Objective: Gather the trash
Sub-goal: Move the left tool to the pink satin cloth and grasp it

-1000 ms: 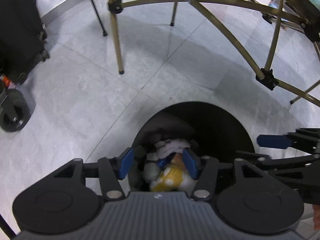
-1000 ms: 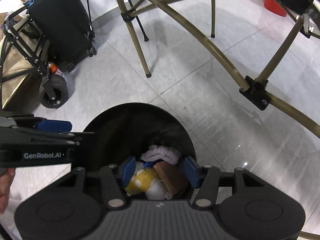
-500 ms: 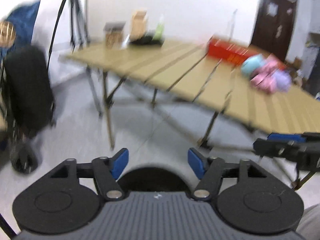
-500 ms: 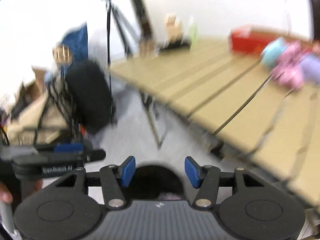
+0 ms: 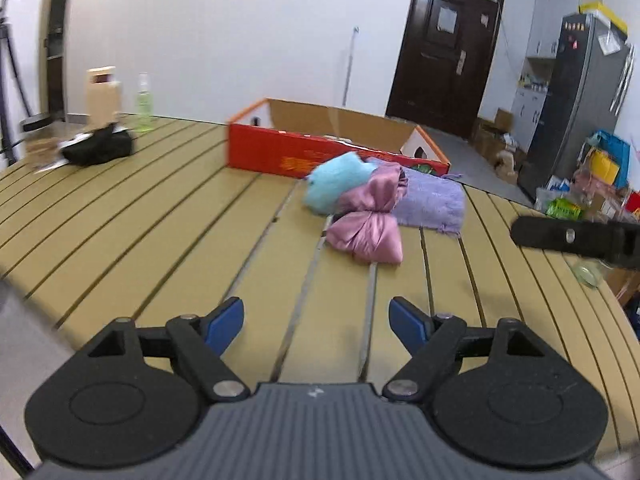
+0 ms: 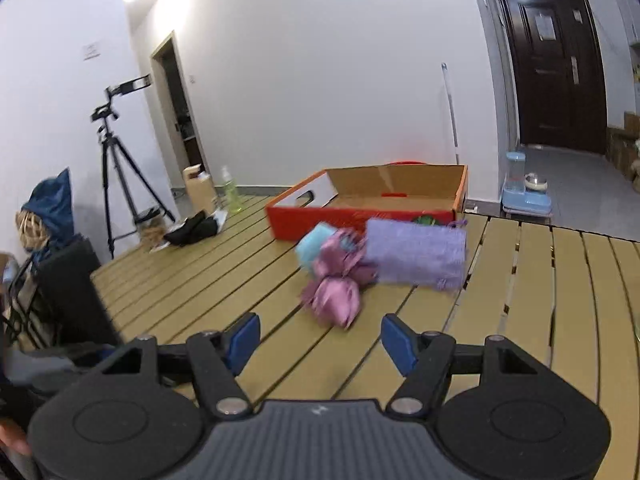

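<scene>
My left gripper point(image 5: 316, 322) is open and empty above the near part of a slatted wooden table point(image 5: 160, 216). My right gripper point(image 6: 320, 342) is open and empty too, raised over the same table point(image 6: 540, 304); part of it shows at the right edge of the left wrist view point(image 5: 576, 240). A crumpled pink satin bundle point(image 5: 368, 220) lies mid-table, well ahead of both grippers, touching a light blue cloth point(image 5: 338, 186) and a purple towel point(image 5: 430, 200). They also show in the right wrist view: pink bundle point(image 6: 336, 288), blue cloth point(image 6: 314, 246), purple towel point(image 6: 416, 254). No bin is in view.
An open red cardboard box point(image 5: 336, 142) stands behind the cloths. A black cloth point(image 5: 98, 146), a carton point(image 5: 102, 94) and a green bottle point(image 5: 143, 104) sit at the far left. A tripod point(image 6: 120, 152) and black suitcase point(image 6: 72, 296) stand left of the table.
Both grippers have swung up from over the black trash bin on the floor to face across the tabletop. The bin with its trash has left both views. Both stay open.
</scene>
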Demonstrator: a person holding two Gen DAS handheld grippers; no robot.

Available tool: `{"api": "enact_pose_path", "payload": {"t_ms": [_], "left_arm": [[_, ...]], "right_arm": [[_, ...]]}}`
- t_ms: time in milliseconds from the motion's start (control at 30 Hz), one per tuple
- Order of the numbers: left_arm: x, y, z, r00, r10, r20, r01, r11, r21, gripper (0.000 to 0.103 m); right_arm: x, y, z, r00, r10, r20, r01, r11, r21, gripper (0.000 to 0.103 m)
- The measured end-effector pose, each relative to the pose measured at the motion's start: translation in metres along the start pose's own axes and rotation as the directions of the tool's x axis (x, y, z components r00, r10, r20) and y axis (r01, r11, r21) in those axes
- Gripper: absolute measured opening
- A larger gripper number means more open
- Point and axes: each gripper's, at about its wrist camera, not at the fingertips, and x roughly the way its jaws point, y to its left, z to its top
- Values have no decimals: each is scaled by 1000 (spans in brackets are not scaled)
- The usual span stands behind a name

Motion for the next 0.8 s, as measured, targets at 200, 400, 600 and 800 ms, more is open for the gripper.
{"api": "enact_pose_path", "payload": {"t_ms": [200,400,600,800], "left_arm": [[92,-20,37,999,-25,-33,24,1000,-12,81],[124,-24,37,992,-108,-67,111,993,38,41],[102,-12,22,971,-217,-98,226,970,95,13],[39,9,-1,930,-367,-6,365,922,129,19]], "right_arm": [[100,-20,64,998,20,-52,-20,1000,5,64],[187,-32,70,986,2,-169,4,999,37,35],[151,-65,26,982,62,-176,-29,983,183,19],[97,-64,-26,984,103,-147,-63,965,254,16]]}}
